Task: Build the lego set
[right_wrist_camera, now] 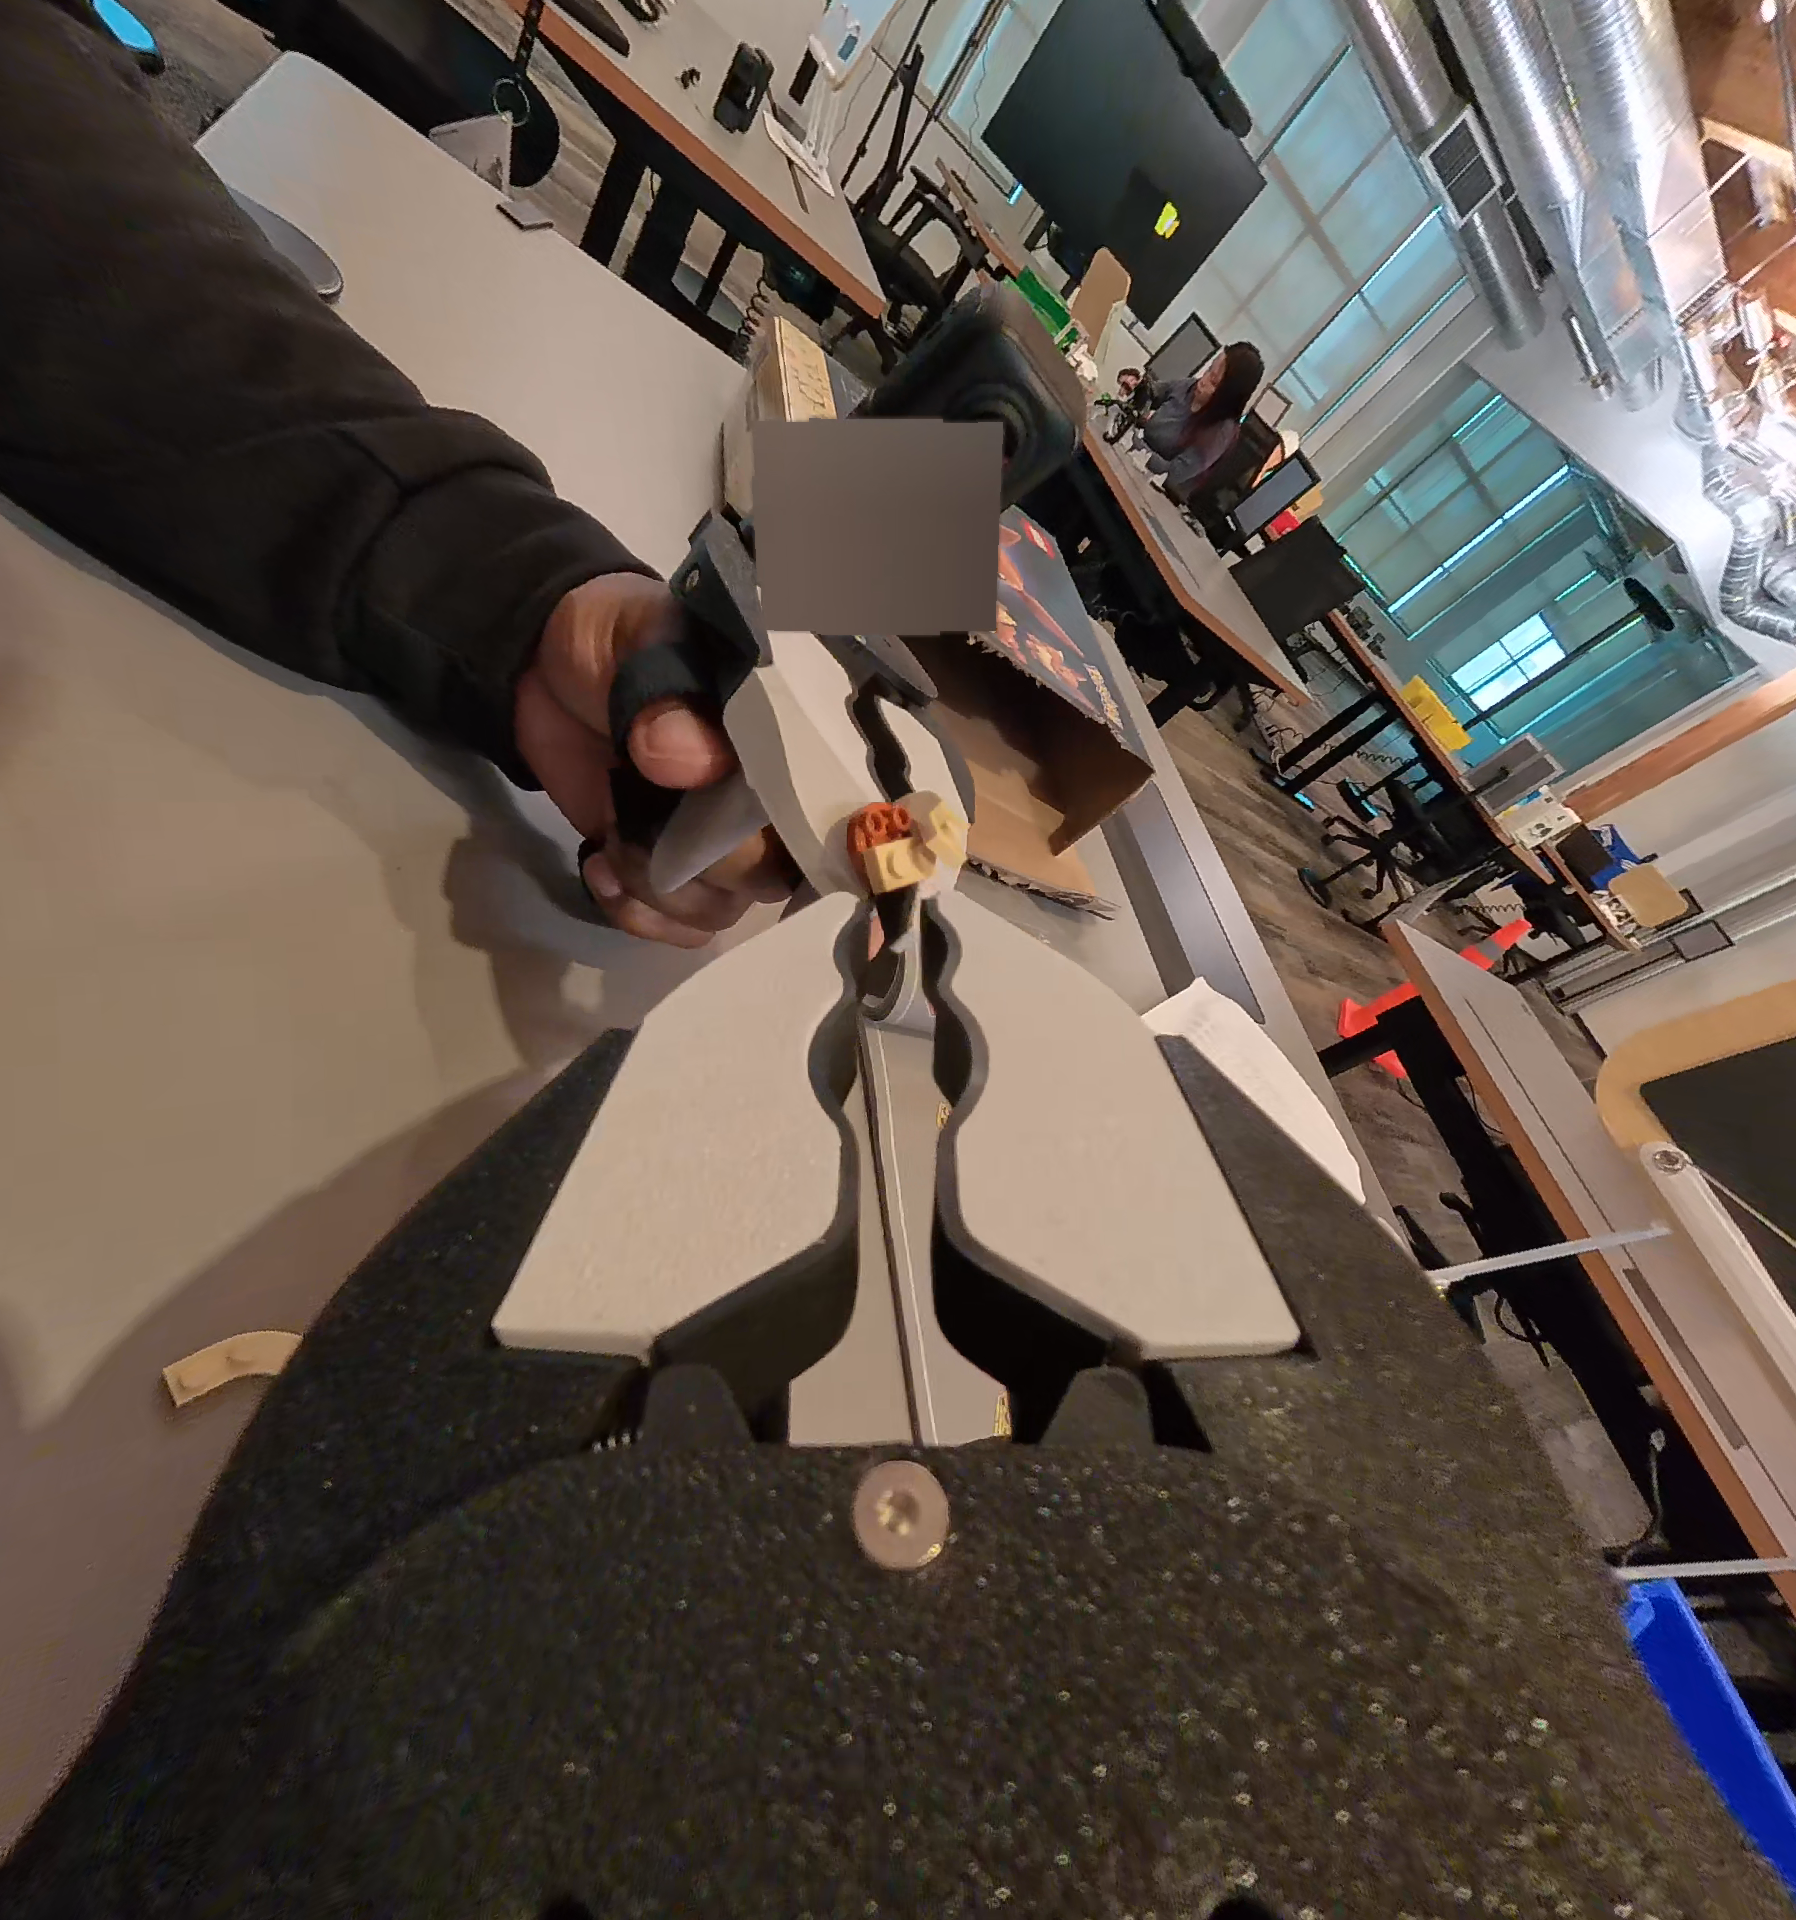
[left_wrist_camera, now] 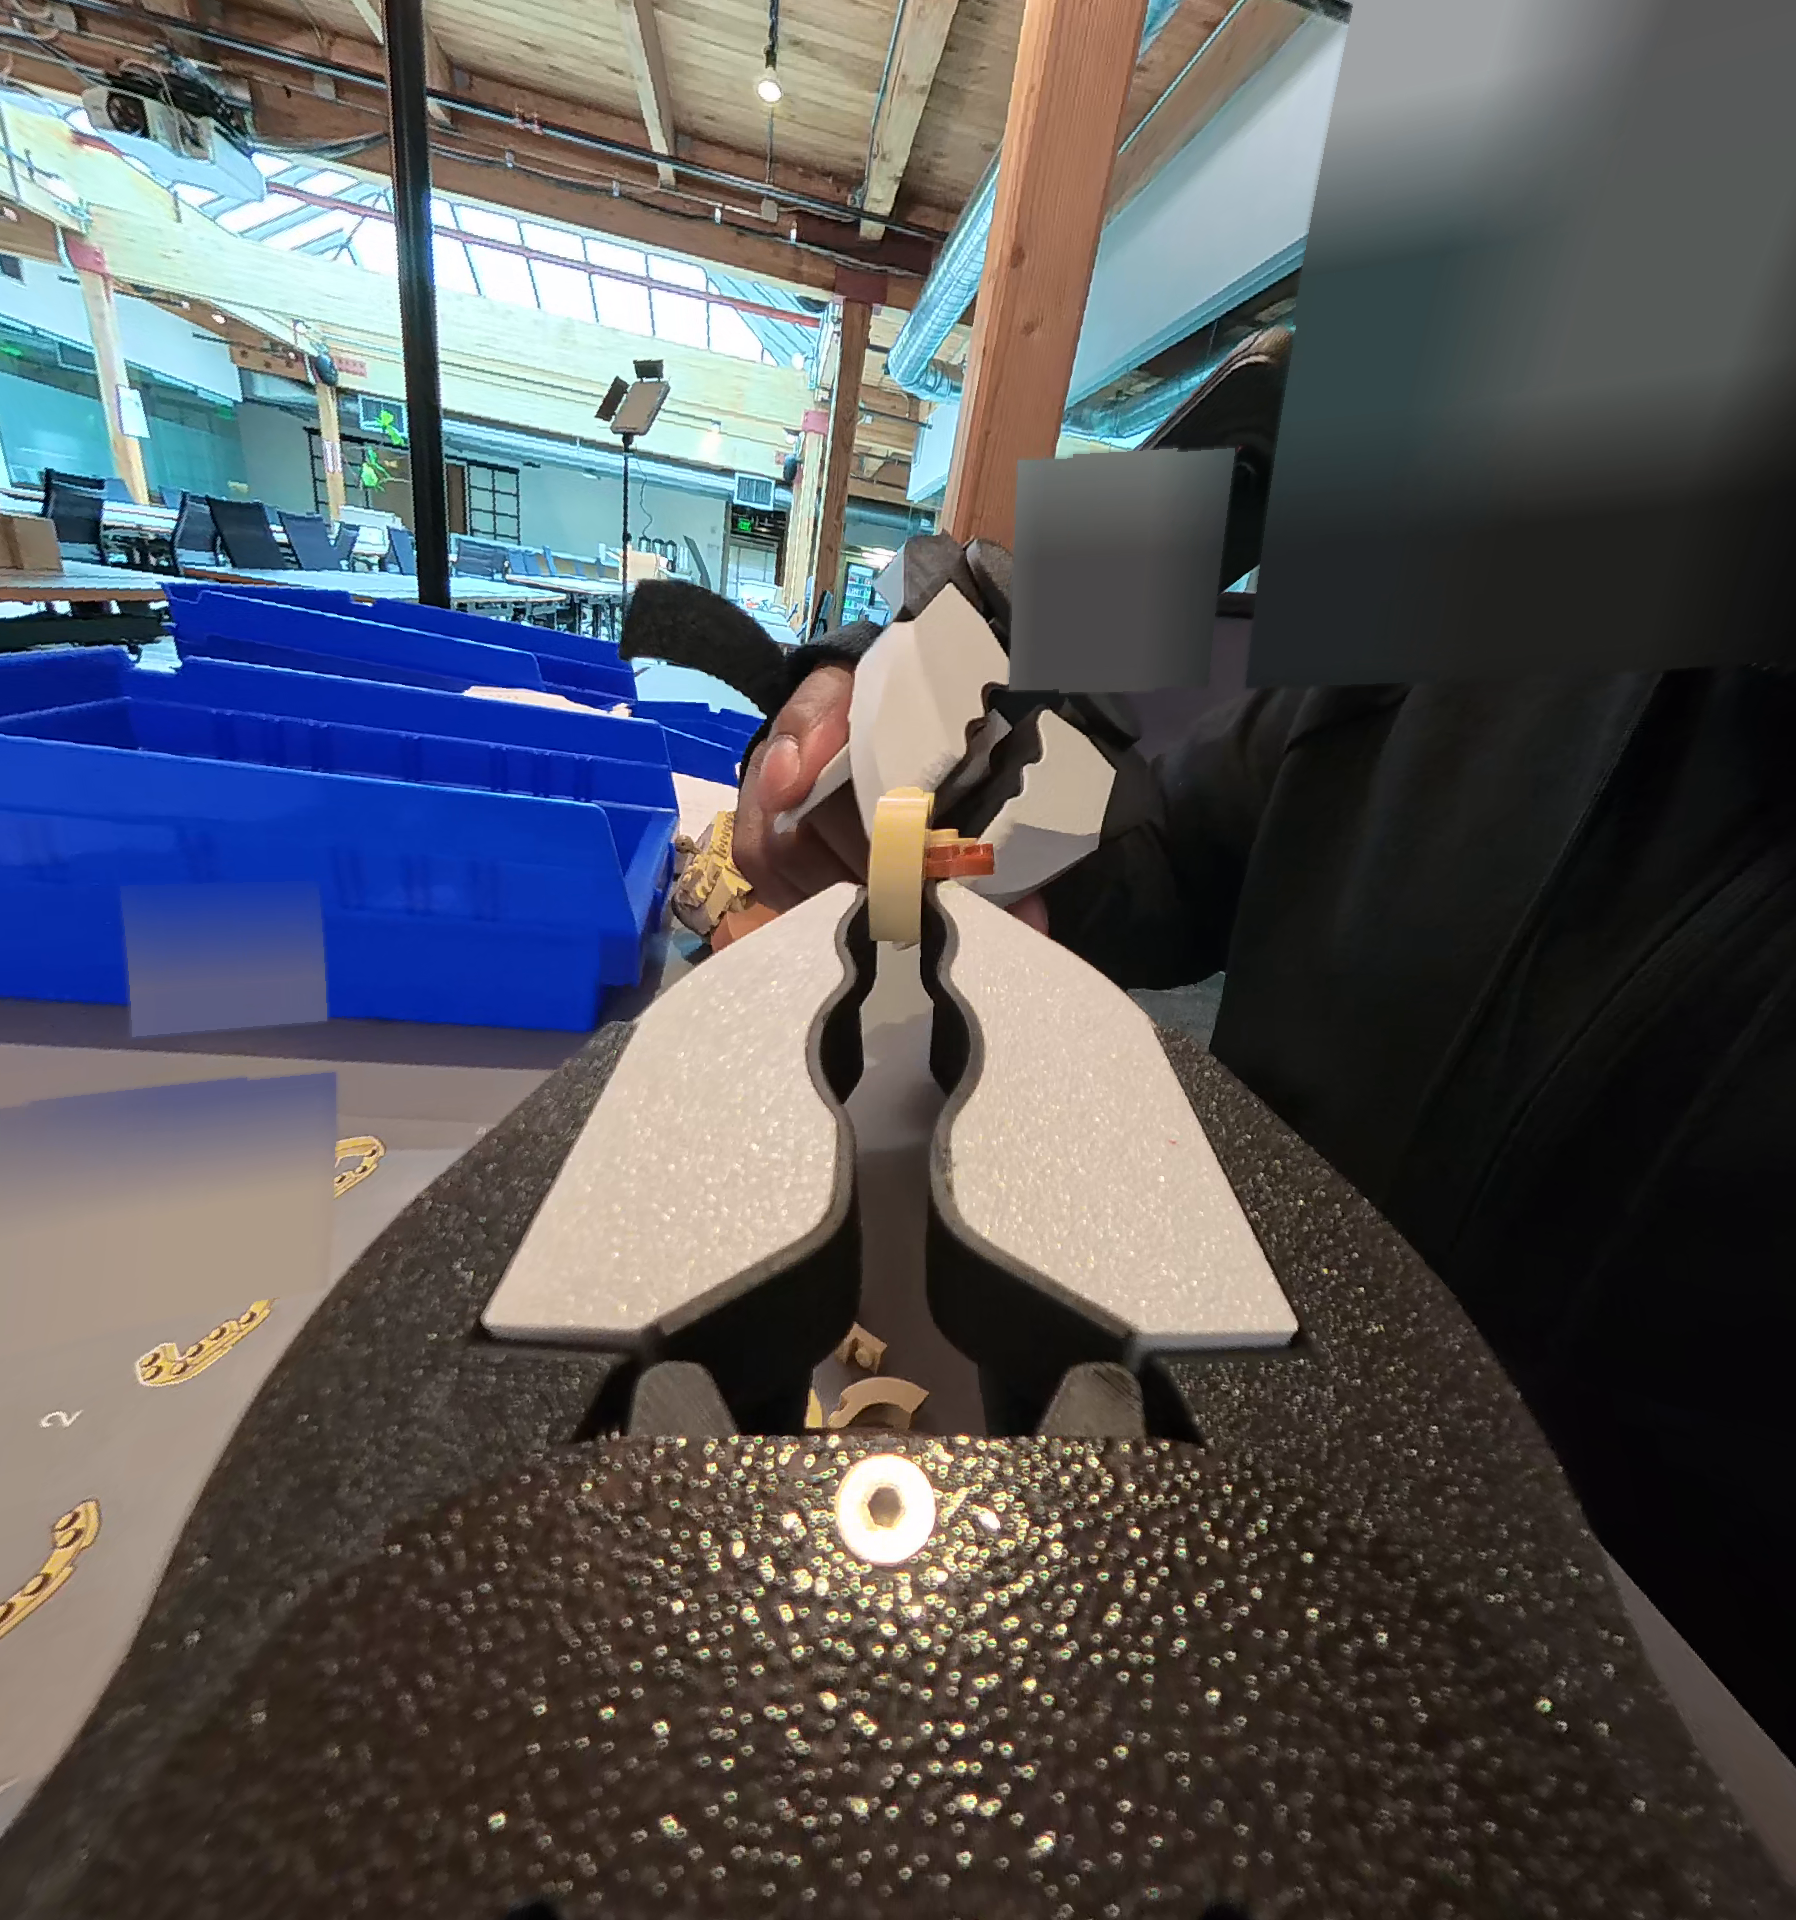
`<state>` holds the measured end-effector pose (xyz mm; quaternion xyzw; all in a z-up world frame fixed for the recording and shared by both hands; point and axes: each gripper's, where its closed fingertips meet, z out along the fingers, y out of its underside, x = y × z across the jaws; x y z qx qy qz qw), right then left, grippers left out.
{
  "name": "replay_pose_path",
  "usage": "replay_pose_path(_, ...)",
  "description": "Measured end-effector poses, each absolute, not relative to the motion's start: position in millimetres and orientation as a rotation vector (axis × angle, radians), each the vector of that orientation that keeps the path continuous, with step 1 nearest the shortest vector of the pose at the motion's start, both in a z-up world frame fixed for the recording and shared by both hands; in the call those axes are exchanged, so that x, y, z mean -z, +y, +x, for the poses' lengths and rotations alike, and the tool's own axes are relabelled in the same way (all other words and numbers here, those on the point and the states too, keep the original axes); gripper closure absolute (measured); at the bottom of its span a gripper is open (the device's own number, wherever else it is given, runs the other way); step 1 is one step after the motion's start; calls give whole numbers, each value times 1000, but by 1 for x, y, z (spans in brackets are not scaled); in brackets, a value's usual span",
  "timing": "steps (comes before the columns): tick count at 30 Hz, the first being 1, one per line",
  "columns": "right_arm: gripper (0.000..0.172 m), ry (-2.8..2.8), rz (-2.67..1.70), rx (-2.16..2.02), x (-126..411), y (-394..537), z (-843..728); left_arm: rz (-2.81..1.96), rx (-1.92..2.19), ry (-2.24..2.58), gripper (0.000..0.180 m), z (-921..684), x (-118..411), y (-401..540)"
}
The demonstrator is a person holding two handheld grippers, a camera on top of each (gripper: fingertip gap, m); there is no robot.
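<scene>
Left tongs (left_wrist_camera: 899,914) clenched on tan round brick piece (left_wrist_camera: 896,868), right tongs (right_wrist_camera: 899,920) gripping its small orange brick (right_wrist_camera: 878,828), above grey surface (right_wrist_camera: 198,987), blue bins (left_wrist_camera: 302,831) nearby

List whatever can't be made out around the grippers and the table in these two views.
- Right gripper: in the right wrist view the small brick assembly sits right at its fingertips and covers them, so whether the pads press on it is unclear.
- Tan pieces: in the left wrist view, mostly hidden beneath the left gripper.
- Blue bins: in the left wrist view, their walls hide the contents.
</scene>
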<state>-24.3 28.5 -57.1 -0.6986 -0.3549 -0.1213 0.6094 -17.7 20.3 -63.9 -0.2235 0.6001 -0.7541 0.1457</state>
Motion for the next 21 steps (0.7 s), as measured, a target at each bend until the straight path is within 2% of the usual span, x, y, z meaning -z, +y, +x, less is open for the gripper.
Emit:
replay_pose_path(12,138,-922,-1549,414,57,29,-29,-630,2117,1777,173,-18,67,15)
replay_pose_path(21,143,-965,-1527,464,59,28,-30,-635,2086,1795,173,-18,68,16)
